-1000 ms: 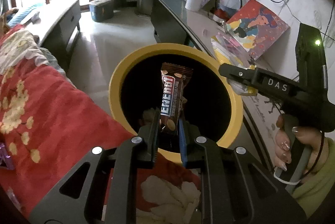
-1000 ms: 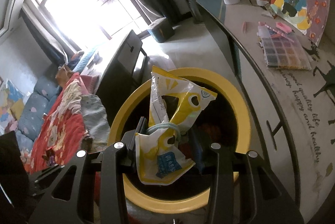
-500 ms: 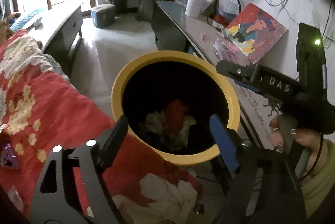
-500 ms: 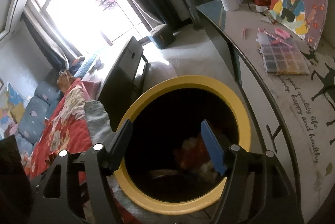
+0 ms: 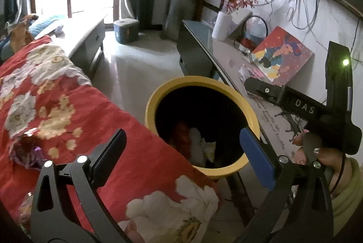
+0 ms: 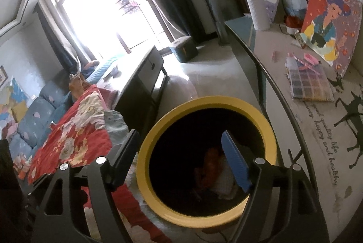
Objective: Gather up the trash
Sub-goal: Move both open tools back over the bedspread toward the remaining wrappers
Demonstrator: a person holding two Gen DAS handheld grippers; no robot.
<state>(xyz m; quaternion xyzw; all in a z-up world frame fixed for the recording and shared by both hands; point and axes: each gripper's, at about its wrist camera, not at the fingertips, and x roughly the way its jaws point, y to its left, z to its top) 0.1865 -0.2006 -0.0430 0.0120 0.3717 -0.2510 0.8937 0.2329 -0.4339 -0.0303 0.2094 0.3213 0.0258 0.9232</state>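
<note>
A yellow-rimmed bin [image 5: 192,80] [image 6: 204,100] stands between the bed and the desk. Crumpled trash [image 5: 199,145] [image 6: 214,162], red and white, lies at its dark bottom. My left gripper [image 5: 181,136] hangs over the bin's near rim and the red floral bedspread [image 5: 68,106]; its jaws are opening wide with nothing between them. My right gripper [image 6: 179,136] is above the bin mouth, jaws opening and empty. Its black body [image 5: 301,106] and the hand [image 5: 317,152] holding it show at the right of the left wrist view. A purple wrapper [image 5: 27,152] lies on the bedspread.
A long desk [image 6: 283,93] on the right carries a painting [image 6: 329,22], a bead box [image 6: 308,84] and a white roll [image 6: 258,13]. A dark cabinet [image 6: 140,81] and a teal box [image 5: 126,30] stand towards the bright window. Blue cushions [image 6: 36,115] lie beyond the bed.
The left gripper let go of a chocolate bar wrapper and the right gripper a yellow-white bag; both dropped into the bin. Both grippers opened wide and rose away from the bin.
</note>
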